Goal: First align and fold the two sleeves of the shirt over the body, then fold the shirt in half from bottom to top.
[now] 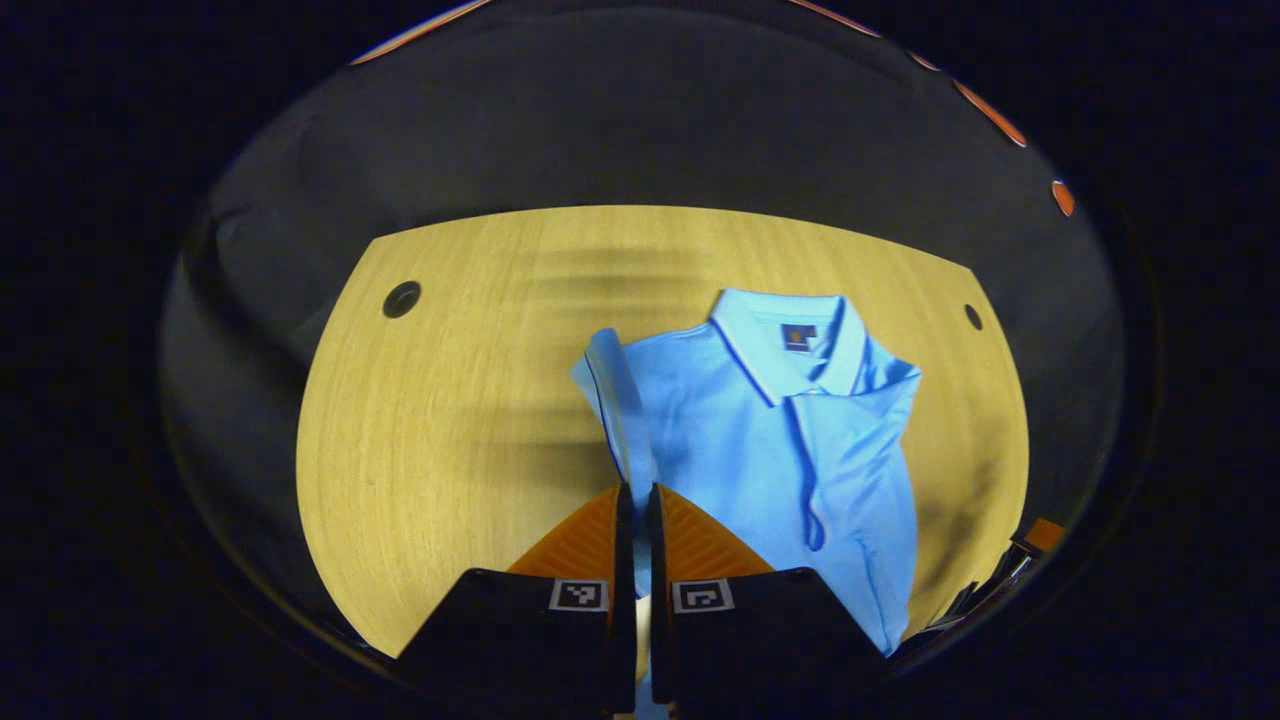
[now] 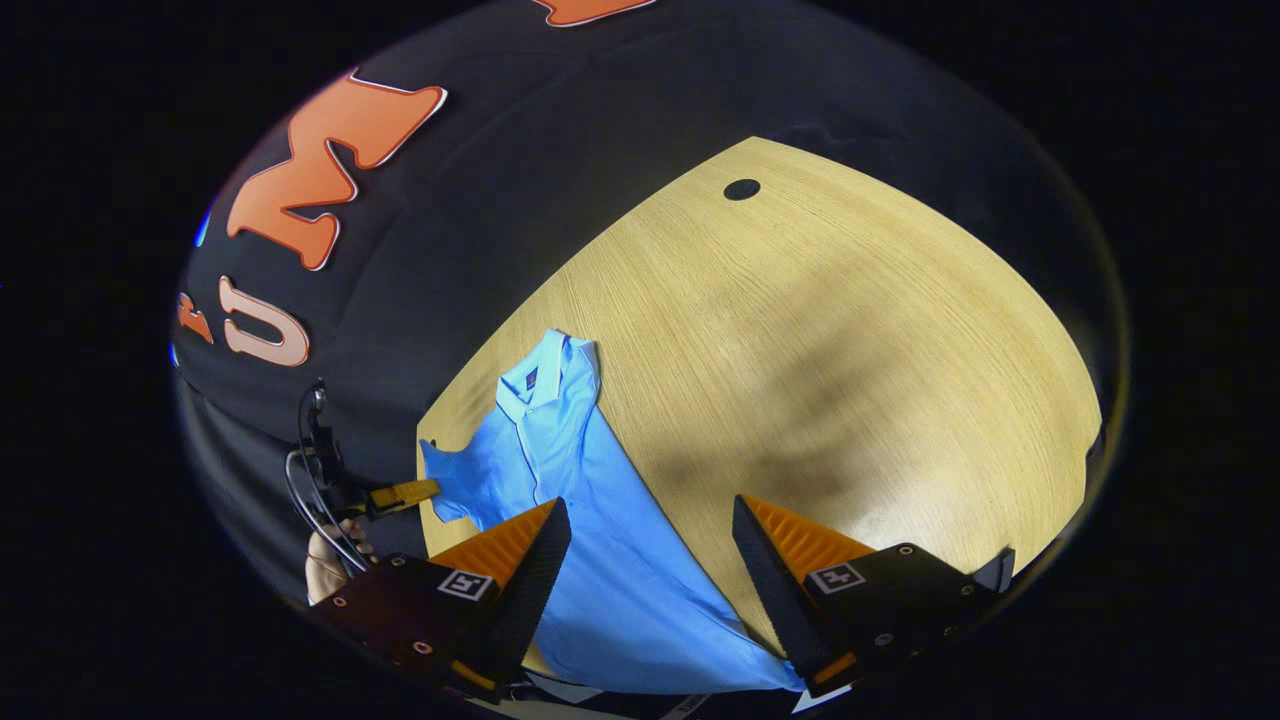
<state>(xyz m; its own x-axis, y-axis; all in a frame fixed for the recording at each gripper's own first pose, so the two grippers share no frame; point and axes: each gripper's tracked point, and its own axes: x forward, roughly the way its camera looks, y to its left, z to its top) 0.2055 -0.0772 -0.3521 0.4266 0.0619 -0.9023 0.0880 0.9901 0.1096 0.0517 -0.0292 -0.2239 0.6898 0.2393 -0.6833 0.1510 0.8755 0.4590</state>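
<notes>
Wooden table point(image 1: 450, 420) with a round hole point(image 1: 401, 299) near each far corner, black booth wall behind. Left gripper point(image 1: 640, 500): fingers clenched together on a strip of blue fabric, the shirt's sleeve point(image 1: 612, 400), which rises from between the fingertips and stands up off the table along the shirt's edge. In the right gripper view the same gripper point(image 2: 405, 493) shows farther off at the table's edge, held by a hand point(image 2: 325, 565), its tip at the sleeve point(image 2: 445, 470). Shirt point(image 1: 790, 450): light blue polo, lying face up on the table, collar point(image 1: 790, 340) toward the far side, placket down the middle, the opposite sleeve already folded in over the body. Right gripper point(image 2: 650, 520): released, fingers spread wide, nothing between them; it hangs over the lower part of the shirt point(image 2: 600, 560), with the hem reaching the near table edge.
</notes>
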